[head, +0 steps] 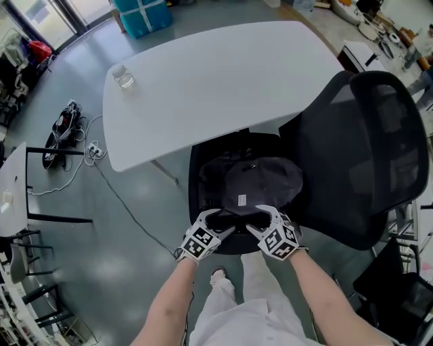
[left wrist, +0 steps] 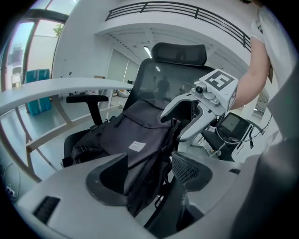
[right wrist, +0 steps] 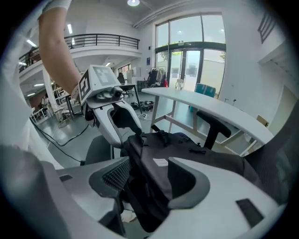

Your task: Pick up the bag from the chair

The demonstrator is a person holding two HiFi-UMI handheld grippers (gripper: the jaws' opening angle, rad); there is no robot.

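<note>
A dark grey bag (head: 256,181) with a small white label lies on the seat of a black office chair (head: 365,155). Both grippers are at the bag's near edge, facing each other. My left gripper (head: 226,221) is open, and the bag's edge (left wrist: 140,154) sits between its jaws without being pinched. My right gripper (head: 257,219) is open too, its jaws straddling the bag's dark edge (right wrist: 149,172). From each gripper view the other gripper shows beyond the bag: the right gripper (left wrist: 201,109) and the left gripper (right wrist: 110,116).
A white table (head: 223,81) stands just beyond the chair, with a glass (head: 124,76) at its far left corner. Chair armrests (left wrist: 86,99) (right wrist: 219,123) flank the bag. Cables and a power strip (head: 64,132) lie on the floor at left. A teal bin (head: 142,15) stands beyond the table.
</note>
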